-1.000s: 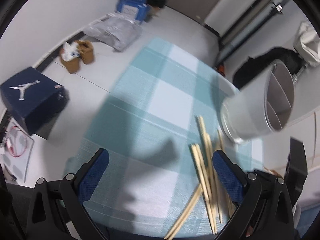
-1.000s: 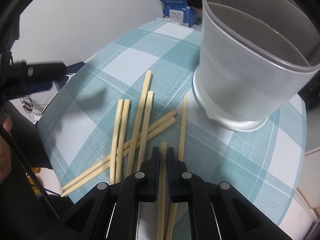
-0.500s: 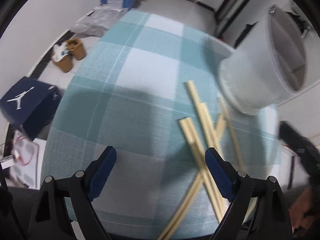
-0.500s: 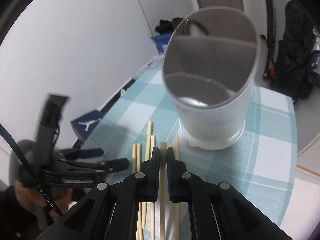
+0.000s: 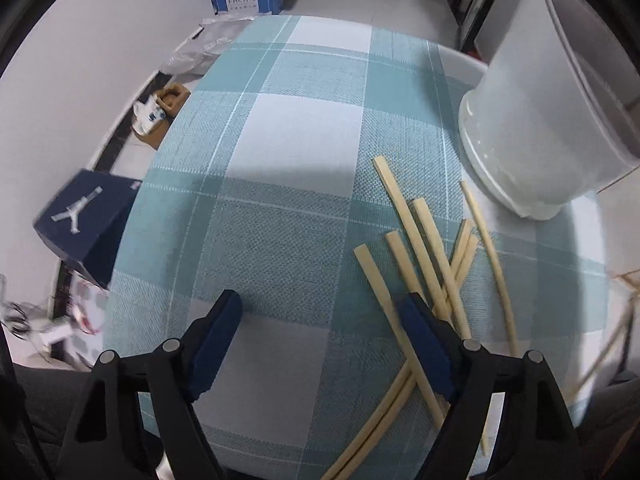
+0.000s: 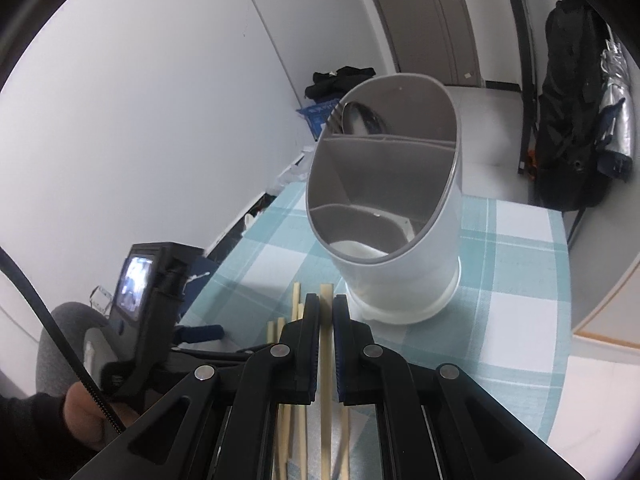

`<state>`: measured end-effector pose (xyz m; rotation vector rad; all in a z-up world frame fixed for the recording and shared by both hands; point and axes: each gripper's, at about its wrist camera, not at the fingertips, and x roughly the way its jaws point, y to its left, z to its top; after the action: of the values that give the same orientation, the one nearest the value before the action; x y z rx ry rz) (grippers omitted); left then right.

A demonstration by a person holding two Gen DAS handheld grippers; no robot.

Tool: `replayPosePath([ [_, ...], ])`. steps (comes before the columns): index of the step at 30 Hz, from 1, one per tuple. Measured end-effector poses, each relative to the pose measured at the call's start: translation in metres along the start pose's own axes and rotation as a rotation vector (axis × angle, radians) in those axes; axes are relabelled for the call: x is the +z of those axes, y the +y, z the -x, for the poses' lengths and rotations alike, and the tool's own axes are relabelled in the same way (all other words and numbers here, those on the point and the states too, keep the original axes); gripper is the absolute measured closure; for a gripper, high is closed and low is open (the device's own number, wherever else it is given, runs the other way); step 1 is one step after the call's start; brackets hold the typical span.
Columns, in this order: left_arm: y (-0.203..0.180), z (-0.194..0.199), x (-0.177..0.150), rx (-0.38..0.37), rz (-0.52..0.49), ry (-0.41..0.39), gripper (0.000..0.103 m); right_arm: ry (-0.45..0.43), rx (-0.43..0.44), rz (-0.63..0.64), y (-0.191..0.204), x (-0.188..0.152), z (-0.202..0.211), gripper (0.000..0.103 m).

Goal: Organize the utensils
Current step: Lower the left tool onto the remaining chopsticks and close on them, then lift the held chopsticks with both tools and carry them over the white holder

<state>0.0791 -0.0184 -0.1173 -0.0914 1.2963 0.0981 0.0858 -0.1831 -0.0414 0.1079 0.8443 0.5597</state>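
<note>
1. The right gripper (image 6: 327,312) is clamped nearly shut on one wooden chopstick (image 6: 326,364), which runs between the blue pads and pokes out past the fingertips toward the utensil holder (image 6: 400,216).
2. The holder, a white divided cup, stands on the far right of the checked tablecloth (image 5: 288,152); a metal spoon (image 6: 362,120), possibly with other cutlery, sits in its far compartment.
3. The left gripper (image 5: 320,312) hangs over the cloth, jaws wide but lately narrowing, nothing between them.
4. Its right pad lies over the loose chopsticks (image 5: 432,248), scattered crosswise near the holder's base; contact is unclear.
</note>
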Motion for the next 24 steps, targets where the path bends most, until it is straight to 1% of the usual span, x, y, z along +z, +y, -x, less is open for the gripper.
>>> replayPosePath([
  [4,-0.004,0.002,0.003,0.003,0.004,-0.004,0.038,-0.011,-0.004,-0.001,-0.002,0.0,0.006,0.097],
  [6,-0.006,0.004,0.003,0.003,0.011,-0.011,0.046,-0.015,-0.006,-0.003,-0.002,-0.001,0.007,0.097],
  [7,-0.007,0.005,0.003,0.0,0.015,-0.014,0.055,-0.018,-0.008,-0.003,-0.002,-0.001,0.008,0.097],
  [9,-0.011,0.007,0.004,-0.001,0.014,-0.025,0.079,-0.023,-0.009,-0.003,-0.002,-0.002,0.011,0.097],
  [10,-0.012,0.007,0.005,-0.007,0.016,-0.026,0.084,-0.025,-0.009,-0.004,-0.002,-0.002,0.012,0.097],
  [11,-0.012,0.006,0.006,-0.017,0.026,-0.025,0.092,-0.028,-0.011,-0.003,-0.002,-0.002,0.013,0.097],
  [12,-0.011,0.005,0.008,-0.026,0.04,-0.025,0.096,-0.029,-0.014,-0.002,-0.002,-0.003,0.014,0.097],
  [14,-0.011,0.003,0.012,-0.043,0.061,-0.028,0.1,-0.035,-0.015,-0.003,-0.003,-0.003,0.015,0.097],
  [18,-0.007,0.003,0.019,-0.084,0.107,-0.044,0.1,-0.053,-0.022,-0.004,-0.003,-0.002,0.019,0.097],
  [20,-0.003,0.006,0.022,-0.097,0.128,-0.064,0.1,-0.061,-0.027,-0.003,-0.001,-0.002,0.022,0.097],
  [22,0.001,0.012,0.024,-0.129,0.155,-0.093,0.1,-0.072,-0.032,-0.003,-0.001,-0.003,0.025,0.097],
  [24,0.008,0.023,0.025,-0.159,0.189,-0.137,0.1,-0.086,-0.032,-0.002,0.0,-0.003,0.028,0.097],
])
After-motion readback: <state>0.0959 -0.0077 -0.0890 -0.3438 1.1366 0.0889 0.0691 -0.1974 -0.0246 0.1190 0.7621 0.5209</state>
